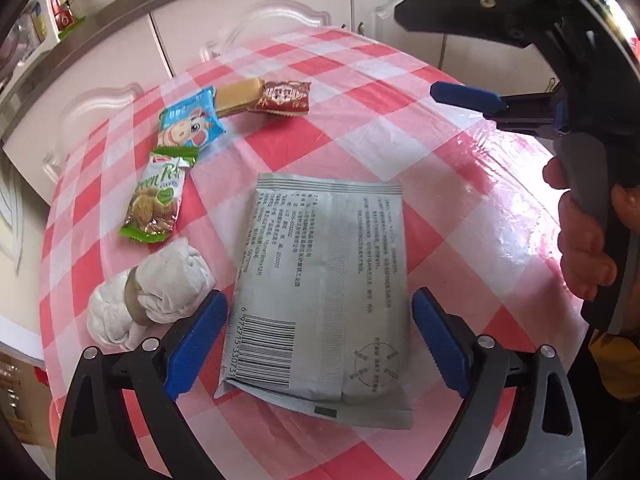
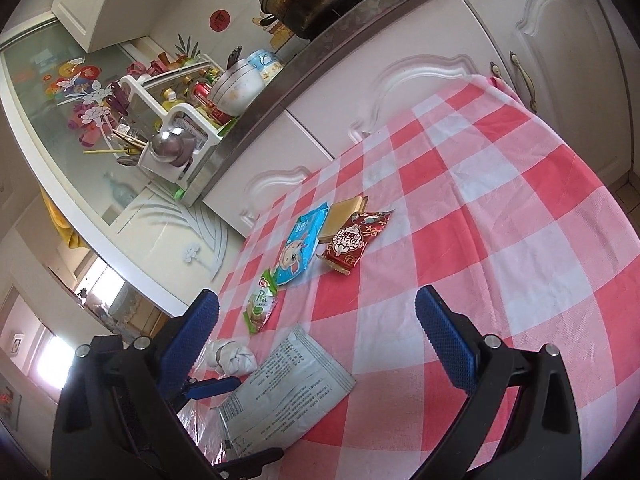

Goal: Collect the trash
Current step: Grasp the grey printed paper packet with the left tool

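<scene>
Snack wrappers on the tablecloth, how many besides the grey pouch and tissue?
3: green wrapper nearest the crumpled tissue, blue wrapper beyond it, red wrapper farthest, a wafer between those two.

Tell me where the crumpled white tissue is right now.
The crumpled white tissue lies on the checked tablecloth, left of the grey packet, just below the green snack wrapper, beside the left gripper.
</scene>
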The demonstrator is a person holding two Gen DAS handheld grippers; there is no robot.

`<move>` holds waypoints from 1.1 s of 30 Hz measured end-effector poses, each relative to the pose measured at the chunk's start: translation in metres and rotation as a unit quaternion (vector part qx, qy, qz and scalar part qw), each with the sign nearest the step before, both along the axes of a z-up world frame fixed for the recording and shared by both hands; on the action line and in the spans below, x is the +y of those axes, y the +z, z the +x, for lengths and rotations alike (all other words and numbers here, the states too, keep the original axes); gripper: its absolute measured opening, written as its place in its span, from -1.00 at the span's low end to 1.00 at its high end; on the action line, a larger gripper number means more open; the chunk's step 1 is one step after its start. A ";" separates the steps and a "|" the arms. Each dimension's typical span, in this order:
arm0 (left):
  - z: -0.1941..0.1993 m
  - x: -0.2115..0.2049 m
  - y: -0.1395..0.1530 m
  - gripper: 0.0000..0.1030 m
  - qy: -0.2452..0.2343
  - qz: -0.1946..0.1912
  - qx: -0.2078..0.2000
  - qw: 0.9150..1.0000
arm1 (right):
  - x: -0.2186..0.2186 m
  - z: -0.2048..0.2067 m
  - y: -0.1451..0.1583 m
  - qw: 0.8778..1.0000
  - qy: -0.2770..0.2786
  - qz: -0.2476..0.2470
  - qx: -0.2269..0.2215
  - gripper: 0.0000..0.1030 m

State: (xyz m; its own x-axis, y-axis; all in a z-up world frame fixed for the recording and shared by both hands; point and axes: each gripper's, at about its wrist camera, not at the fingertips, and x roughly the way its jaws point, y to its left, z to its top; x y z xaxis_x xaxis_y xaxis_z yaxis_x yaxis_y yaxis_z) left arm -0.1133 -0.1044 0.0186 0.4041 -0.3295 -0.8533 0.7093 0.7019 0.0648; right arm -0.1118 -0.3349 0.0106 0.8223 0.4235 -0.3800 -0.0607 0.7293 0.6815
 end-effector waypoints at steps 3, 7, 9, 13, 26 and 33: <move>0.005 0.000 -0.003 0.80 0.000 -0.008 0.008 1.000 | 0.003 0.003 0.000 1.000 0.007 -0.002 0.001 0.93; 0.012 0.001 -0.008 0.80 0.008 -0.023 0.019 1.000 | 0.007 0.006 -0.001 1.000 0.014 -0.003 0.003 0.93; 0.015 0.003 -0.009 0.80 0.016 -0.035 0.020 0.999 | 0.010 0.008 -0.002 1.000 0.017 -0.006 0.005 0.93; 0.015 0.004 -0.008 0.74 0.021 -0.044 0.018 0.999 | 0.013 0.013 -0.004 1.000 0.020 -0.012 0.010 0.92; 0.020 0.030 -0.001 0.51 0.064 -0.125 0.035 0.989 | 0.015 0.035 -0.017 0.999 0.021 -0.004 0.047 0.92; 0.019 0.056 0.021 0.50 0.078 -0.193 0.019 0.978 | 0.019 0.050 -0.016 0.997 0.008 -0.034 0.067 0.81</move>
